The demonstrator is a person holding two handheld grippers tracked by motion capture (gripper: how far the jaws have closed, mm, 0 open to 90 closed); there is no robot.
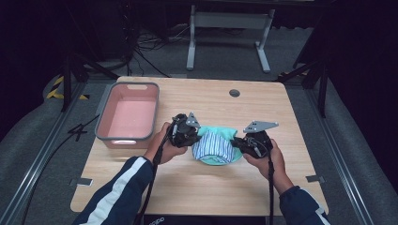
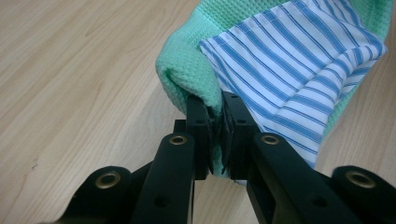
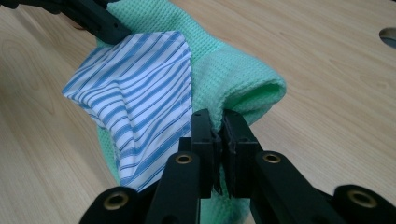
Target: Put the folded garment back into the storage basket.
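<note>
The left gripper (image 2: pixel 215 135) has its fingers (image 2: pixel 198 126) pinching the green cloth (image 2: pixel 187 70) at its edge; the right gripper (image 3: pixel 217 140) pinches the opposite edge. The cloth, with its blue-striped lining (image 1: pixel 213 146), lies mid-frame on the tabletop (image 1: pixel 197 187), right of a pink basin (image 1: pixel 129 117).

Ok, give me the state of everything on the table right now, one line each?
Left claw: shut on the cloth's green edge.
Right claw: shut on the cloth's green edge at the other side.
Cloth: green with a blue-striped panel, bunched and folded between the two claws, edges pinched up.
Bin: pink, upright, open top, nothing inside, left of the cloth.
Table: wooden, round hole near the far edge.
</note>
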